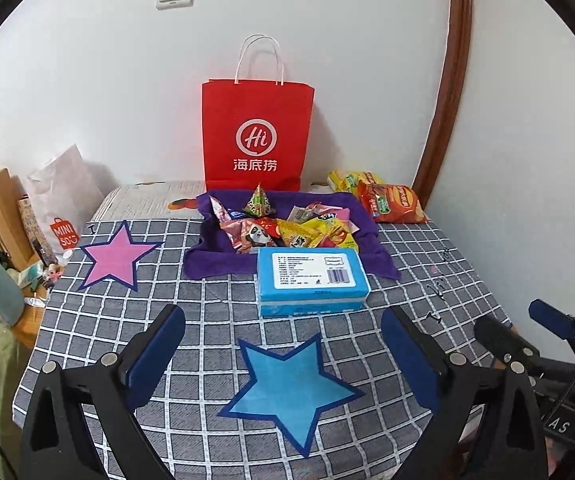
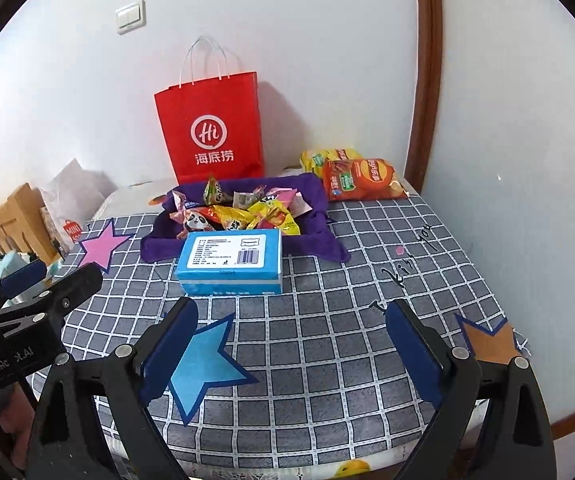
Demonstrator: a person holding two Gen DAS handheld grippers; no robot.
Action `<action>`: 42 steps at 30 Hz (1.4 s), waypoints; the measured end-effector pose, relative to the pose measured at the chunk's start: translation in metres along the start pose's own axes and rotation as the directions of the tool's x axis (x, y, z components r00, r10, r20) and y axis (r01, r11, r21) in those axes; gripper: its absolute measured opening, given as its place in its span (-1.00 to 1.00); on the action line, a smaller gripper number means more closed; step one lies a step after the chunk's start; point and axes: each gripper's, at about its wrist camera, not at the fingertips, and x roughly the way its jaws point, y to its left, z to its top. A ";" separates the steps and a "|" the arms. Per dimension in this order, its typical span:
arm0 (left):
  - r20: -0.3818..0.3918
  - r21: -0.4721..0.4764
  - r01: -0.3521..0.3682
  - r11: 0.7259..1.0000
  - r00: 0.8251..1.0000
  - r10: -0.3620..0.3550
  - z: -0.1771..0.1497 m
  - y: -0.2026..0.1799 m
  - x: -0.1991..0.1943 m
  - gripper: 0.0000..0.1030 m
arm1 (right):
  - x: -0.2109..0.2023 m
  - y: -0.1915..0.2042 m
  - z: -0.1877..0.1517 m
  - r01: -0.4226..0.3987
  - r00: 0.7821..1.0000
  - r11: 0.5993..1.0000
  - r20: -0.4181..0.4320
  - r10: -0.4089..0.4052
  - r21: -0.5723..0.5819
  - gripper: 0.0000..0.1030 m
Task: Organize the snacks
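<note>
Both of your grippers hang back at the near edge of the worktop (image 1: 215, 304), over its grey checked cloth, and the snacks all lie ahead of you toward the far wall. Your left gripper (image 1: 283, 354) has its fingers (image 1: 155, 356) spread wide with nothing between them but the blue star (image 1: 287, 392) on the cloth below; your right gripper (image 2: 291, 354) is the same, fingers (image 2: 169, 354) wide apart and empty, with bare checks under the gap and that star off to its left. The loose snack packets (image 1: 291, 228) sit heaped in the purple cloth tray (image 1: 207, 256), far of centre, and the blue box (image 1: 311, 280) lies just in front of that tray, touching or nearly touching its near edge, so it stands between your fingers and the pile. The box's long axis runs left to right across your line of reach, its labelled face up. From the left wrist view it sits almost dead ahead, slightly right; from the right wrist view it sits ahead and a little left, so neither hand looks clearly nearer to it. The orange chip bag (image 2: 361, 180), with a yellow bag (image 2: 327, 158) behind it, lies at the far right, beside the tray, nearer your right hand. The red paper bag (image 1: 257, 136) stands upright against the wall just behind the tray, mouth up. To reach the pile, I judge you will have to go over or around the box.
</note>
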 end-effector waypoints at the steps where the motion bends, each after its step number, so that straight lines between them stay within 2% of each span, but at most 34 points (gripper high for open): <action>1: -0.002 -0.005 0.002 1.000 1.000 -0.002 -0.001 0.001 0.000 0.92 | 0.001 -0.001 -0.001 0.008 1.000 1.000 -0.003 -0.008 0.001 0.83; 7: -0.015 -0.046 0.016 0.999 1.000 -0.017 -0.004 0.009 0.003 0.92 | 0.006 -0.004 -0.001 0.025 1.000 1.000 -0.020 -0.024 0.011 0.83; 16: -0.016 -0.056 0.034 0.998 0.999 -0.035 -0.006 0.010 0.001 0.92 | 0.004 -0.003 -0.002 0.032 0.999 0.999 -0.012 -0.032 0.013 0.83; 42: -0.010 -0.048 0.039 0.998 0.999 -0.039 -0.004 0.004 -0.004 0.92 | 0.000 -0.005 0.001 0.022 1.000 0.999 0.005 -0.023 0.027 0.83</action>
